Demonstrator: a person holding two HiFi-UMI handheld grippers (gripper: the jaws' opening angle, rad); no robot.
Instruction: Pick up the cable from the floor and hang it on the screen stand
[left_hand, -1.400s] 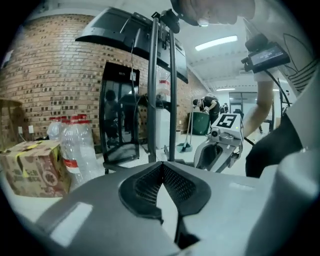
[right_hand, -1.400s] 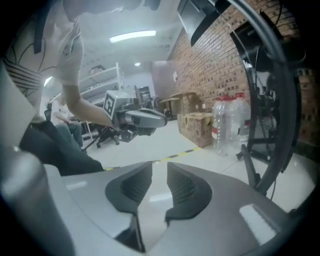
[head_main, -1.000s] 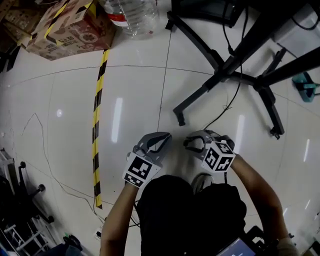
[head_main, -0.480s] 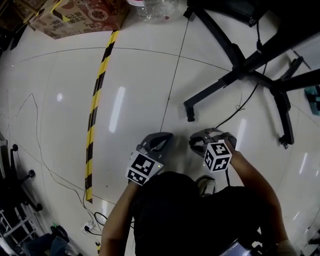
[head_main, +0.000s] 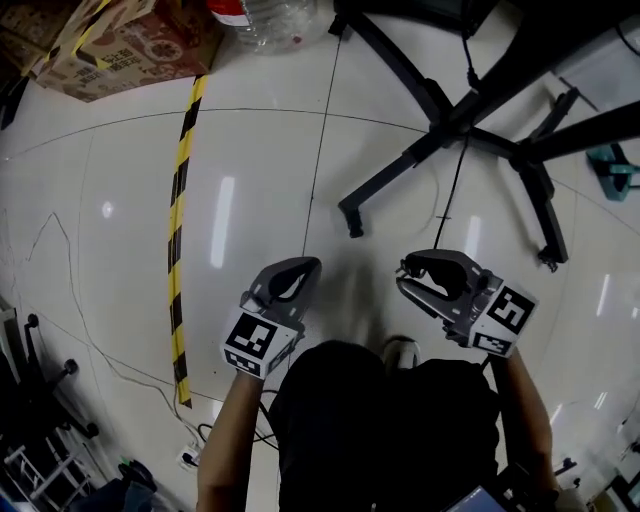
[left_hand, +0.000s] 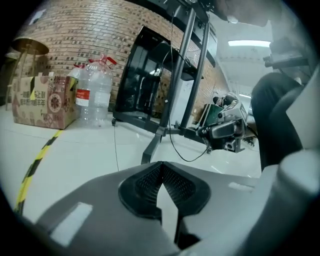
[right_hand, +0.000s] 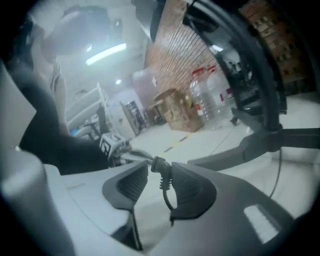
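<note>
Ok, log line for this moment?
left gripper: shut, empty | right gripper: shut on cable, off floor | stand: cable not hung

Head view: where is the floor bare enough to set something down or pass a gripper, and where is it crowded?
Bare tiles lie between the striped tape and the stand legs, and left of the tape up to the thin wire. Crowded: around the stand legs with the cable, and the lower left corner's gear.

screen stand (head_main: 395, 178) on the floor (head_main: 260, 170) ahead right, box (head_main: 120, 50) and bottle (head_main: 270, 18) behind left, cable (head_main: 455, 188) between it and right claw (head_main: 403, 277)
</note>
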